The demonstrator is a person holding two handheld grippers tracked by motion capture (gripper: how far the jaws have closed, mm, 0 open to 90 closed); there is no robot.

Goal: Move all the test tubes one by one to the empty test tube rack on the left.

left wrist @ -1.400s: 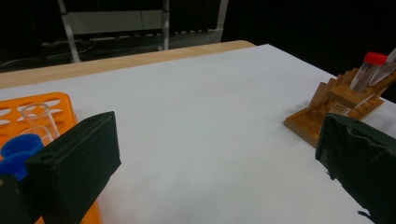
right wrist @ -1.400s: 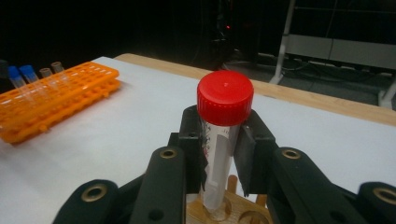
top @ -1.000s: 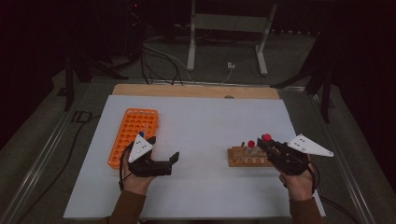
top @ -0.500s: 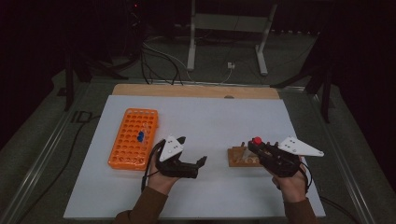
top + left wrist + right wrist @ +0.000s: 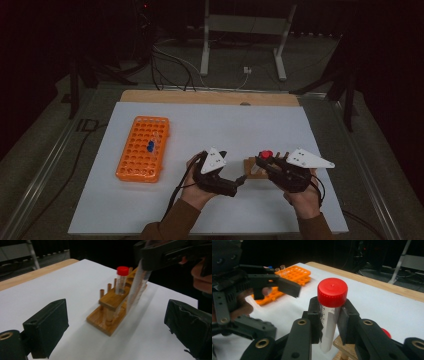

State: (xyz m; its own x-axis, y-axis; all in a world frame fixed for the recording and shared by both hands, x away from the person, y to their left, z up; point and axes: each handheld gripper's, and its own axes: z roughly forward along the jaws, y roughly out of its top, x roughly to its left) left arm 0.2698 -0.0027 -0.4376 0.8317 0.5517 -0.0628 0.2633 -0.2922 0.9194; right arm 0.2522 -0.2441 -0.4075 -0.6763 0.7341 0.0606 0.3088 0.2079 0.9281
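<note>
A small wooden rack (image 5: 250,166) (image 5: 110,305) lies on the white sheet between my two grippers. One red-capped tube (image 5: 121,280) stands upright in it. My right gripper (image 5: 263,163) (image 5: 330,320) is shut on a second clear tube with a red cap (image 5: 332,291) (image 5: 266,154), held upright just over the rack's near end. My left gripper (image 5: 239,184) (image 5: 117,327) is open, jaws wide apart and pointing at the rack from its left, touching nothing. The right gripper and its tube (image 5: 138,287) hang over the rack's far side in the left gripper view.
An orange tube rack (image 5: 142,147) (image 5: 292,273) lies at the left of the sheet with a blue-capped tube (image 5: 150,146) and some clear tubes in it. A wooden board edge (image 5: 210,97) borders the sheet's far side. Cables trail from both grippers.
My left gripper has travelled right from beside the orange rack to the wooden rack, still open. My right gripper has shifted a little left with the red-capped tube.
</note>
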